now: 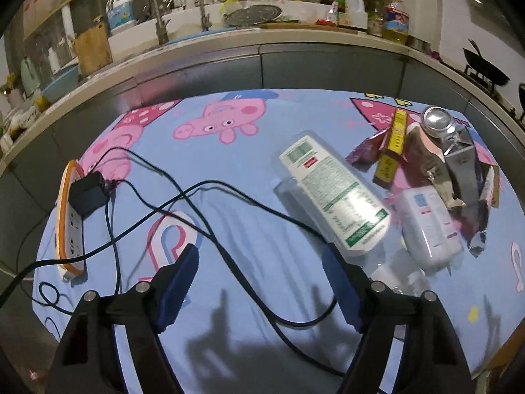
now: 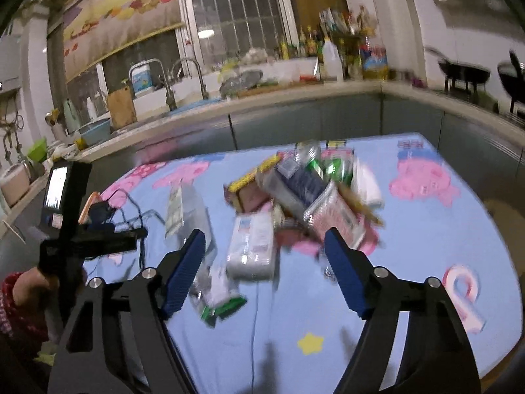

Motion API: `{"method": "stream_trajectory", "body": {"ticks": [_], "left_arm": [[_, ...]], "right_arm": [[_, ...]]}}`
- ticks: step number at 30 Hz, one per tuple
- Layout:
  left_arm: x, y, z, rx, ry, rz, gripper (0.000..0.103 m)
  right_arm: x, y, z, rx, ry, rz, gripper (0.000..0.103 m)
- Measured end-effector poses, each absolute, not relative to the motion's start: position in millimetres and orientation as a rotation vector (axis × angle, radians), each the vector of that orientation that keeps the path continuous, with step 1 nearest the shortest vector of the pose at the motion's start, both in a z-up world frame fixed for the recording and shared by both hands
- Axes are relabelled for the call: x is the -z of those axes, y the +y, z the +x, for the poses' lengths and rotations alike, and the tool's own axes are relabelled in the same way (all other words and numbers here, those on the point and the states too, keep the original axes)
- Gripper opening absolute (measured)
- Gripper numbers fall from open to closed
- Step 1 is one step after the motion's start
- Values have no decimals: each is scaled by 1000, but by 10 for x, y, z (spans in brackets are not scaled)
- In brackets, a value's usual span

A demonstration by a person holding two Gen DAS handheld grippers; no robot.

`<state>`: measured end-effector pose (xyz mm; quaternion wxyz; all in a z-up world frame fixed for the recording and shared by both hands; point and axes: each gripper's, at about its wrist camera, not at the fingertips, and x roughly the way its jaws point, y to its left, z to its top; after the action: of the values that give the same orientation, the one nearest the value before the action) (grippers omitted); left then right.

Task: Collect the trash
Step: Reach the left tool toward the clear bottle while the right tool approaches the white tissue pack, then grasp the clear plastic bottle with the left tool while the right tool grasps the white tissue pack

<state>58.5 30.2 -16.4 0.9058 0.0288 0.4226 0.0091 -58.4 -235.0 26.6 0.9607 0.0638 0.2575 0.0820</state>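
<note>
Both grippers, left (image 1: 259,282) and right (image 2: 264,272), hang wide open with nothing in them, so collecting looks barely started imo. All the trash sits loose on the desk (image 1: 229,229): a tube pack (image 1: 334,193) just ahead-right of the left one, a white bottle (image 2: 251,246) between the right one's fingers, pile (image 2: 311,190) beyond.

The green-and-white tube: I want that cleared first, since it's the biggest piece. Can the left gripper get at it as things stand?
Probably yes. The left gripper is open and empty, and the green-and-white tube lies flat just ahead on its right. Only a black cable crosses the cloth nearby, which could snag.
</note>
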Motion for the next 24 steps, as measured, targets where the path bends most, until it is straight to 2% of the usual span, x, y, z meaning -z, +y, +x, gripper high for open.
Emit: {"method": "stream_trajectory", "body": {"ticks": [4,6,8,10,13,17,18,19,20,22,24], "left_arm": [[218,416,620,-17,900,0,77],[204,460,658,3,912,-29,77],[164,437,701,32,915,-51,79],[143,390,761,76,930,-76,86],[145,295,861,116,949,-101,86],[210,107,1031,135,978,-72,87],[233,63,1079,136,982,-74,92],[244,45,1113,131,981,-76,96],[256,12,1155,119,978,-80,96],[265,-48,1223,113,969,-87,99],[292,-133,1292,112,954,-65,100]], "right_arm": [[-265,-2292,-496,-159,483,86,66],[-154,-2282,-391,-191,540,98,57],[-3,-2299,-273,-211,611,145,54],[107,-2267,-215,-231,647,162,50],[221,-2128,-104,-250,681,95,42],[371,-2096,56,-223,733,101,42],[403,-2108,92,-224,745,115,43],[444,-2111,142,-225,759,134,49],[463,-2102,165,-223,765,140,61],[509,-2064,233,-219,771,145,71],[565,-1997,306,-216,782,126,71]]}}
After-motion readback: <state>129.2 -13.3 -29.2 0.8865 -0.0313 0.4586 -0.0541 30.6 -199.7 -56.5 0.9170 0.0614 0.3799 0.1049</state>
